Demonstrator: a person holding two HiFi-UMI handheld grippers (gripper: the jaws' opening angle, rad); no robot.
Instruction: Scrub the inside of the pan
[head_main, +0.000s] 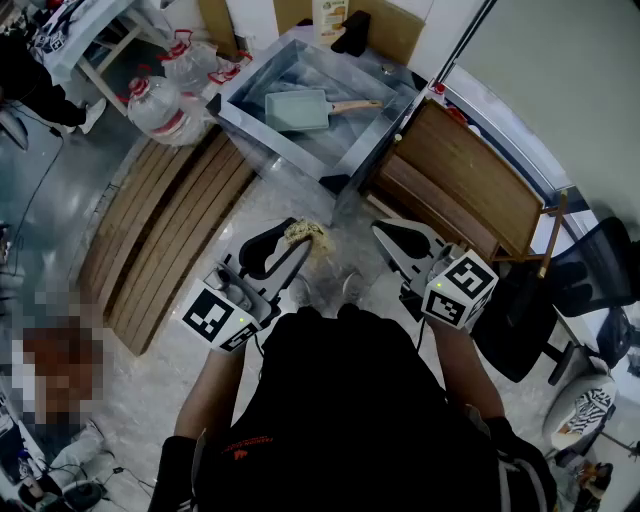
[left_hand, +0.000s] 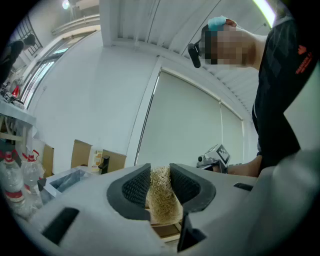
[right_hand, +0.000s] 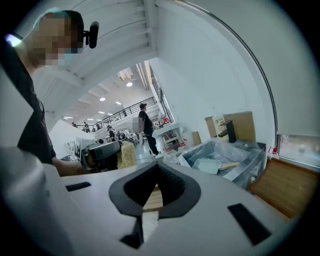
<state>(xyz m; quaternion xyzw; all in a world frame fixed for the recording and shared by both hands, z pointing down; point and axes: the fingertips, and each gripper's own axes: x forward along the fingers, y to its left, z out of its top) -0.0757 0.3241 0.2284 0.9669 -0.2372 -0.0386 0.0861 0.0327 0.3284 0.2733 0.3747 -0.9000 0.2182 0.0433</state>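
**Surroundings.** A steel sink (head_main: 268, 140) stood ahead of both grippers, well apart from them, and its near wall lay between the jaws and the basin. A black faucet (head_main: 352, 32) rose at the far side of the sink. Clear water bottles (head_main: 160, 105) with red handles were grouped ahead and to the left of the left gripper, beside the sink. Slatted wooden panels (head_main: 170, 230) lay on the floor to the left of that gripper. A wooden board (head_main: 465, 185) stood ahead and to the right of the right gripper, with a black office chair (head_main: 590, 270) further right.

**Grippers.** The left gripper (head_main: 290, 245) was clenched on a straw-coloured fibrous scrubber (left_hand: 162, 197). Both pads pressed its sides, and the wad stuck out above and below the jaws. The right gripper (right_hand: 157, 167) was closed, its jaw tips meeting on themselves. It was held beside the left gripper, apart from it and touching no object.

**Containers.** The pan (head_main: 298, 108), pale blue-green and square with a wooden handle (head_main: 355, 105), lay flat in the sink basin. It was ahead of both grippers and untouched by either. Its handle pointed to the right.
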